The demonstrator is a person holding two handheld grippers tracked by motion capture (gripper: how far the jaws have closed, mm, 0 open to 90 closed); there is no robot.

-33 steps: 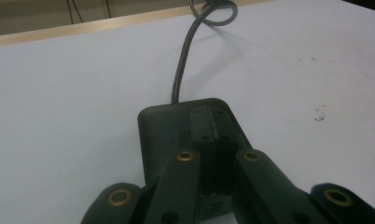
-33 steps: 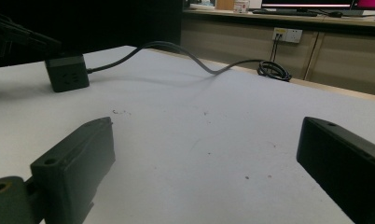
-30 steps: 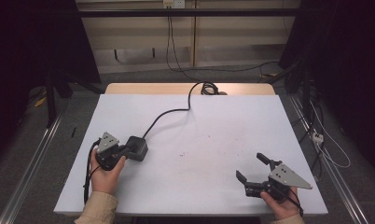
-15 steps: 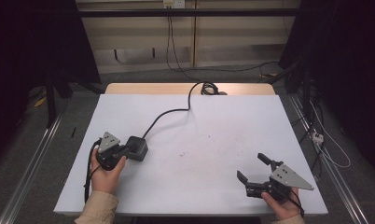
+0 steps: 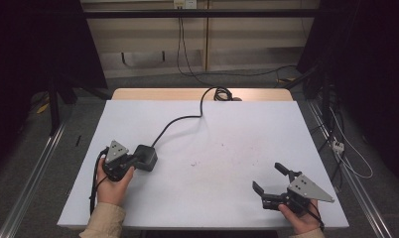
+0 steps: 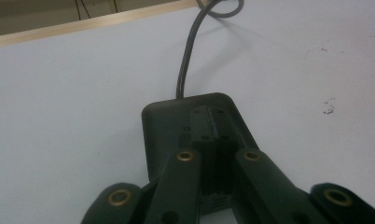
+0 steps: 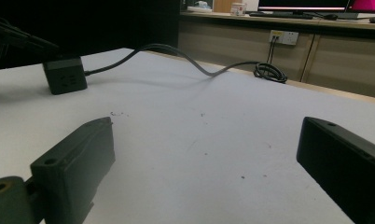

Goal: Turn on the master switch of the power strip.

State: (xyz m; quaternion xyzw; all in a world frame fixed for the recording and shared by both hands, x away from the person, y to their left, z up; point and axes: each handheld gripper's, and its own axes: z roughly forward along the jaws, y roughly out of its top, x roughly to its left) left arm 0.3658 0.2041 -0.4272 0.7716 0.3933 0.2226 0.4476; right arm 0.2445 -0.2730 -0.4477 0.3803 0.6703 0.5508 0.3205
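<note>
Fingers of left gripper [image 5: 133, 159] clamped together, tips resting atop black power adapter [image 5: 146, 156] at table's [image 5: 227, 129] left-front. Right gripper [image 5: 269, 186] spread wide, empty, well apart. Nothing moved since 1 second ago: hold steady, lift pending.

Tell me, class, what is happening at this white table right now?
A person sits at the white table with a gripper in each hand. The left gripper is closed and rests against a black box whose cable runs to the far edge; whether it truly grips the box is hard to tell. The right gripper waits near the front right corner, jaws wide apart and holding nothing.
</note>
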